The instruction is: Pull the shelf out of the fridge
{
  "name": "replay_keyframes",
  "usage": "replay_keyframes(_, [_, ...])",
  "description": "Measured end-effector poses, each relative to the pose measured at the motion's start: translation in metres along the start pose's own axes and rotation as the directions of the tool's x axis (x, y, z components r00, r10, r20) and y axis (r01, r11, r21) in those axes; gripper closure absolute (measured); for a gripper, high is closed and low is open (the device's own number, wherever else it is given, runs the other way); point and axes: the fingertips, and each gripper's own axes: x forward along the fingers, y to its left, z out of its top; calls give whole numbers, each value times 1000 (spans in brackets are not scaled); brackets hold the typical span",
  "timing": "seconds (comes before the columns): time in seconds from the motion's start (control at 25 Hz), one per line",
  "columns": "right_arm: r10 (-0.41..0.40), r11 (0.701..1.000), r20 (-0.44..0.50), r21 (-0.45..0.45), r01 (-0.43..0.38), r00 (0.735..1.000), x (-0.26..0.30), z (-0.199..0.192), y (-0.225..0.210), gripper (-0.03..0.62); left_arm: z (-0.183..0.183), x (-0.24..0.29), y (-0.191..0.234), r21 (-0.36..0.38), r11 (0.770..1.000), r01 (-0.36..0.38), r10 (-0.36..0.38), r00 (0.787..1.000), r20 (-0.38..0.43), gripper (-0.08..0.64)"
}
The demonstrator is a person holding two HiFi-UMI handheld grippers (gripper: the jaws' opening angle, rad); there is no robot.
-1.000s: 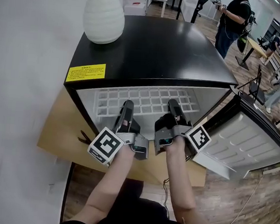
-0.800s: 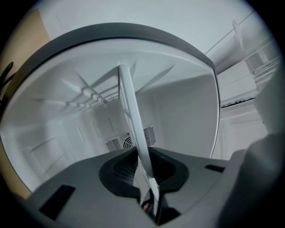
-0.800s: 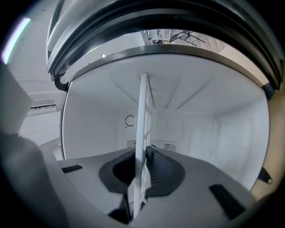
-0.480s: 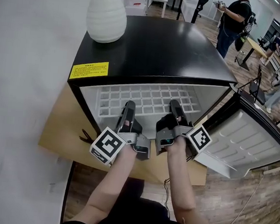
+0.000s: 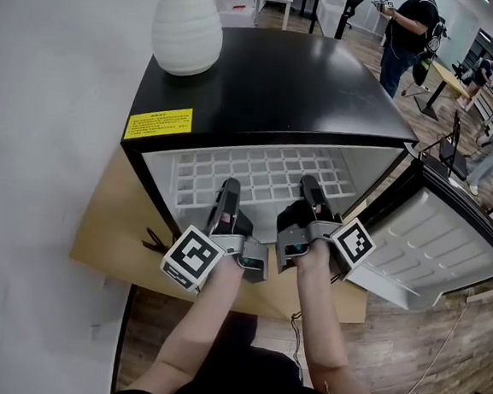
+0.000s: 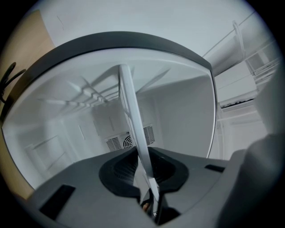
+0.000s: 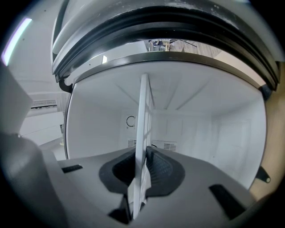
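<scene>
The white grid shelf (image 5: 270,172) lies inside the open fridge (image 5: 274,83), with its front edge passing between the jaws of both grippers. The left gripper (image 5: 228,186) and the right gripper (image 5: 309,184) each have their jaws nearly together, pinching that edge side by side.

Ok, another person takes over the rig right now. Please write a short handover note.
Left claw: shut on the front edge of the white shelf.
Right claw: shut on the same edge, to its right.
The fridge door stands open on the right side.
Done: door open, both claws grip the shelf.
To do: the shelf is not out yet; pull it straight out with both claws together.
A white vase stands on the fridge top, so pull gently.
</scene>
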Motion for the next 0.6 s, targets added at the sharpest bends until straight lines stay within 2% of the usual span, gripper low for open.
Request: replay_keyframes(0.6, [1, 1000, 6, -5, -1, 1000, -12, -1, 2, 572, -5, -11, -4, 7, 1000, 2, -2, 1000, -12, 502])
